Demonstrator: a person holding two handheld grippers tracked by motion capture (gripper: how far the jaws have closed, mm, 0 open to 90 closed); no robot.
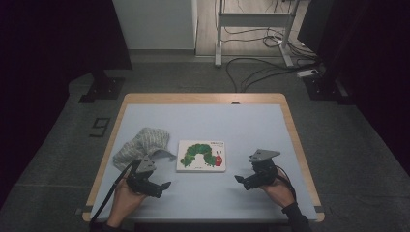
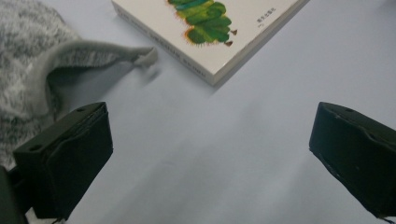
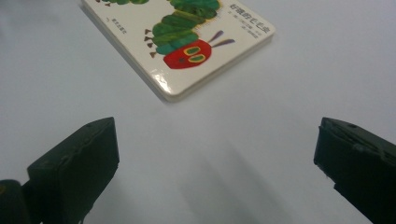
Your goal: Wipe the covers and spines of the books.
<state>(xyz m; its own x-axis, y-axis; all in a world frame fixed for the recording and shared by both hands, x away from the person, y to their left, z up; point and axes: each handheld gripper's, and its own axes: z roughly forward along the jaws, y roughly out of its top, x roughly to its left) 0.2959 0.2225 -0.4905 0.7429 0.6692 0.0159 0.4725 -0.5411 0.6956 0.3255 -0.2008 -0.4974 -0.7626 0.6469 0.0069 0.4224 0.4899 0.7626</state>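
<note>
A pale blue tabletop (image 1: 241,125) carries a caterpillar picture book (image 1: 201,156) lying flat near its middle, long axis running left to right, the caterpillar's red head toward the right. Beside it, a grey knitted cloth (image 1: 142,145). The left tongs (image 1: 164,186) and right tongs (image 1: 240,181) stand released, empty, flanking the book.

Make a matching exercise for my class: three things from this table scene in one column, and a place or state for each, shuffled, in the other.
1. white board book with green caterpillar cover
2. grey knitted fabric pouch
3. left gripper

A. crumpled at the table's left
B. jaws wide open, nothing between them
C. lying flat, closed, mid-table

Pairs: 1-C, 2-A, 3-B
</note>
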